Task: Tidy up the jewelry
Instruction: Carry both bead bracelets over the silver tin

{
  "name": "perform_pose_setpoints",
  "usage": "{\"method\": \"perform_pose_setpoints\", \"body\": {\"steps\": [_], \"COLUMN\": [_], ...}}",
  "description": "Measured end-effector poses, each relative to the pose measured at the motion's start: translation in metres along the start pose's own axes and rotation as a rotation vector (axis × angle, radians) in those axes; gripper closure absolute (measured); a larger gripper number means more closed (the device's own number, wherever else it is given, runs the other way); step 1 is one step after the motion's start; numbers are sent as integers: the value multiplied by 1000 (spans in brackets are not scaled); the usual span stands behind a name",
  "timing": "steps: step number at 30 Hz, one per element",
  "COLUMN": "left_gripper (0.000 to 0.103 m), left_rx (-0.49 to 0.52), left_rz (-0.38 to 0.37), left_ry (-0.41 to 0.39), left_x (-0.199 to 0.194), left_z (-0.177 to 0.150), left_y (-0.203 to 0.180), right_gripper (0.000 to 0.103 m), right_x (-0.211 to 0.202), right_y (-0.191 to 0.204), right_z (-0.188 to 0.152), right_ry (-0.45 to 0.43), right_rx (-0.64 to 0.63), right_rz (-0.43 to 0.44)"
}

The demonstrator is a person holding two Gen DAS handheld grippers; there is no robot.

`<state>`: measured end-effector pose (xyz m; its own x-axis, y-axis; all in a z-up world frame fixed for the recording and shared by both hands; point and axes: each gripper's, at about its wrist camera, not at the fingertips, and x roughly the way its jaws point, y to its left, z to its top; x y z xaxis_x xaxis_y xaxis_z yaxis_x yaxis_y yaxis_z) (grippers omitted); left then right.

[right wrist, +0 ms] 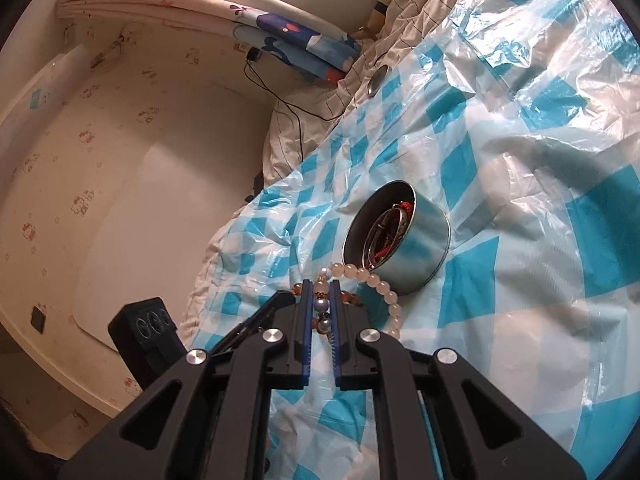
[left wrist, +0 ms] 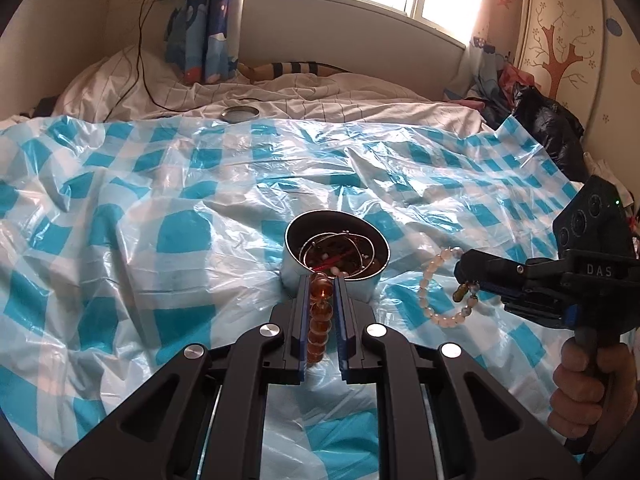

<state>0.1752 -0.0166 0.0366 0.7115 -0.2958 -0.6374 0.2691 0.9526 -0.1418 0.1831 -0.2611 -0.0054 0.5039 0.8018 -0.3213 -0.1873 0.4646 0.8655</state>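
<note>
A round metal tin (left wrist: 336, 256) stands on the blue-and-white checked plastic sheet (left wrist: 160, 200) and holds several bangles and a red cord. My left gripper (left wrist: 323, 280) is shut on an amber bead bracelet (left wrist: 320, 316), right at the tin's near rim. My right gripper (left wrist: 466, 276) comes in from the right and is shut on a pale pink bead bracelet (left wrist: 430, 292) that hangs just right of the tin. In the right wrist view the right gripper (right wrist: 321, 285) holds the pale bracelet (right wrist: 376, 280) beside the tin (right wrist: 404, 248).
The tin's lid (left wrist: 241, 113) lies at the far edge of the sheet on the striped bedding. A black cable (left wrist: 140, 60) runs down from a wall socket. Clothes and a black bag (left wrist: 548, 128) are piled at the right.
</note>
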Motion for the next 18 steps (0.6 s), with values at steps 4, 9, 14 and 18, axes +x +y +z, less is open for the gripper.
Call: {"method": "perform_pose_setpoints", "body": {"steps": [4,9,14,18], "left_gripper": [93,93,93,93], "left_rx": [-12,-21,-8,3], "left_rz": [-4,0,4,8], "left_ry": [-5,-14,-8,-6], "left_x": [-2,-4,-3,-3], "left_z": [2,5,5,5], "left_y": [4,9,6,4], "right_gripper": [94,94,94,94], "right_x": [0,1,3,4], "right_y": [1,2,2,3], "right_z": [0,0,0,-1], "right_ry": [-4,-4,1,3], "right_rx": [-10,-16,-22,-33], "right_rz": [-9,-19,-23,-25]}}
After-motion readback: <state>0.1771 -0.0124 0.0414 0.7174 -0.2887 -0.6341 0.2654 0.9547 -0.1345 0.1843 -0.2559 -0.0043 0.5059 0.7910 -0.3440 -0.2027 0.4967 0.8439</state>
